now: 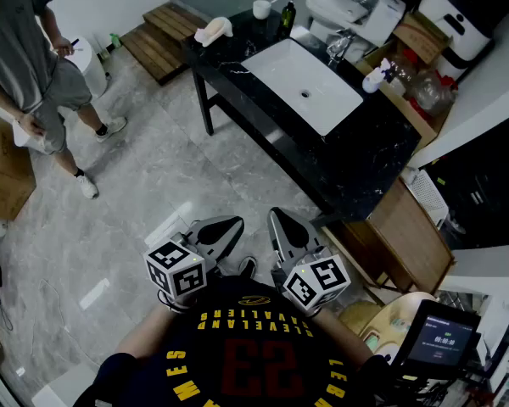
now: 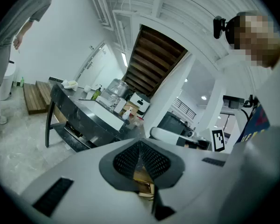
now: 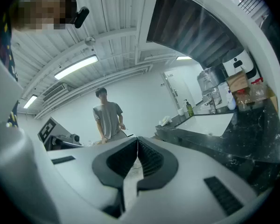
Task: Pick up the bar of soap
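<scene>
The left gripper (image 1: 229,225) and right gripper (image 1: 278,219) are both closed on nothing, held at the person's chest, well apart from the black counter (image 1: 373,151) with its white sink (image 1: 301,83).

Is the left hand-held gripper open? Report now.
No, the left hand-held gripper has its jaws pressed together, nothing between them.

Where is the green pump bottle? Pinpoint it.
In the head view, the green pump bottle stands at the far end of the black counter, just right of the white cup and beyond the sink basin.
</scene>
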Tool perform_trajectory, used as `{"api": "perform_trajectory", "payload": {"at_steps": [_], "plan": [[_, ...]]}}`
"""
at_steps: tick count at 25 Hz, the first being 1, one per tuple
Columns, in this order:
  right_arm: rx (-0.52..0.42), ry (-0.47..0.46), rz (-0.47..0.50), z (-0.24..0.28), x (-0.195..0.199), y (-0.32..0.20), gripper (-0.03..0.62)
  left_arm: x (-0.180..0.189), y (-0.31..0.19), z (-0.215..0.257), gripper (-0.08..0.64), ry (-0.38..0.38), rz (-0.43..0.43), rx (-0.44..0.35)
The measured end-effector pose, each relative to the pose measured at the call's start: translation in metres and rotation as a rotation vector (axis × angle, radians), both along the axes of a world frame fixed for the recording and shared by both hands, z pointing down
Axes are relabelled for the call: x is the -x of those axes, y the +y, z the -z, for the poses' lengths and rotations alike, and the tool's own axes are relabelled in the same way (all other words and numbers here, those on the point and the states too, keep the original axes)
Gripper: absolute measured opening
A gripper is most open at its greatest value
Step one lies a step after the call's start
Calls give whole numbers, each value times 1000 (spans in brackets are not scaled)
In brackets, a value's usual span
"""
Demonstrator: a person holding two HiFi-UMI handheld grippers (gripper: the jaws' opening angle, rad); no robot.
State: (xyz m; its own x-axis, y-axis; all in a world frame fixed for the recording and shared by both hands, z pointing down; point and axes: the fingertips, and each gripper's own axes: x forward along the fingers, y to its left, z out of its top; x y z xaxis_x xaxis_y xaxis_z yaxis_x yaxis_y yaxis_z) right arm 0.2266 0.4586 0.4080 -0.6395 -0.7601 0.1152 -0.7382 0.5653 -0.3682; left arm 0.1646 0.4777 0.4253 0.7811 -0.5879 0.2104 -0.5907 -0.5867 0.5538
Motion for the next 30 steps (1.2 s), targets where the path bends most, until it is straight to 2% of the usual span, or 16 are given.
{"api": "perform_trajectory", "payload": {"at_steps": [10,18,23,30], "plan": [[13,9,-4,-3,1,-13,18,-2,-12,-1,12,0,-13,15],[35,-24,-47,-3,17,-50,20,20,-46,-4,12,12,-16,31],[61,-27,-64,-8,49,-85,20,55,-82,-5,14,18,-21,41],[63,-26,-73,-4,128,-144,20,139,-148,9,14,31,-2,14]]}}
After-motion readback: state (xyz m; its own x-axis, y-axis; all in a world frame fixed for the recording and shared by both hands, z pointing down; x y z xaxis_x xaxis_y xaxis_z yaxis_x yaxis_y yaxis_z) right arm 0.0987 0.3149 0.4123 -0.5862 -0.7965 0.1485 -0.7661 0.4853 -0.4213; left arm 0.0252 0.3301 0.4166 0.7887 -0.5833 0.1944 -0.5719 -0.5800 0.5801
